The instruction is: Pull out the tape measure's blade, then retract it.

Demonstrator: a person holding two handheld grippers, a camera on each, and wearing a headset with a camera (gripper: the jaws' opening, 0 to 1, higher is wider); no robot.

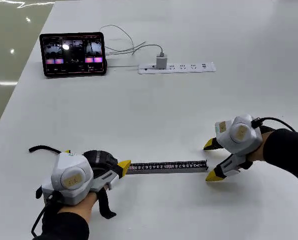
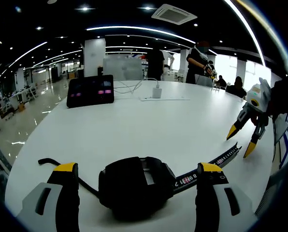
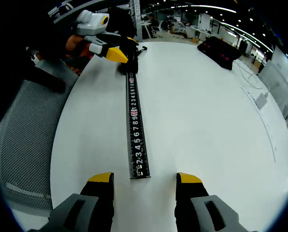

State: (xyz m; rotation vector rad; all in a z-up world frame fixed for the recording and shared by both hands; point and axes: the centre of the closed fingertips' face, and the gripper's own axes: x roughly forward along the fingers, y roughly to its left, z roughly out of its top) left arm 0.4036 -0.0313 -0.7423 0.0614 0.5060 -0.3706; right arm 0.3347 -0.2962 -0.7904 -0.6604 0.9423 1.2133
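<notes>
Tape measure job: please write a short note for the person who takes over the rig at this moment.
Left gripper: open, jaws on either side of the black round tape measure case, not touching it.
Right gripper: open, jaws either side of the tip of the black numbered blade, not gripping it.
Blade lies flat, pulled out, on the white table.
Done: pull-out. Left: retract the blade.

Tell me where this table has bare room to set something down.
Free: the wide middle of the table, between the tablet and power strip at the far side and the blade near you; also the strip between blade and near edge. Crowded: tape measure case, blade and right gripper in line.
</notes>
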